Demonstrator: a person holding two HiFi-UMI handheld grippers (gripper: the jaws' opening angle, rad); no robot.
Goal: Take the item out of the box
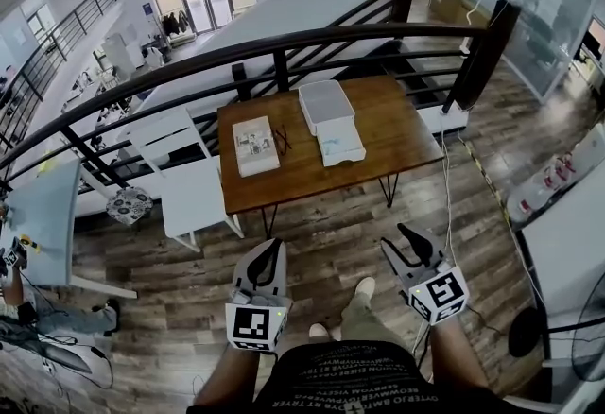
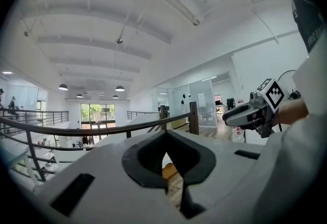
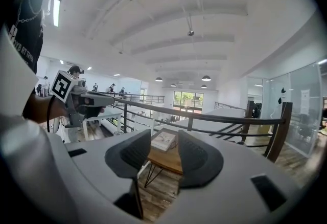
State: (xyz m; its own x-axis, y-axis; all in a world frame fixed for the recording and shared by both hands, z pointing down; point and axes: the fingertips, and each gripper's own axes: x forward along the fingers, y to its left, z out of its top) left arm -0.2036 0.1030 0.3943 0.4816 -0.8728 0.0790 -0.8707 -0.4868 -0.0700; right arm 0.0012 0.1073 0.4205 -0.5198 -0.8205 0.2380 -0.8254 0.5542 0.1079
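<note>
On the brown wooden table ahead stands a white box, and what looks like its lid lies open behind it. What the box holds I cannot make out. A flat, book-like item lies at the table's left part, and it shows again as a flat item in the right gripper view. Both grippers hang low, well short of the table. My left gripper has its jaws together with nothing in them. My right gripper stands open and empty.
A curved black railing runs behind the table. White chairs stand at its left. A thin dark object lies beside the flat item. A cable trails over the wood floor on the right. A person sits at the far left.
</note>
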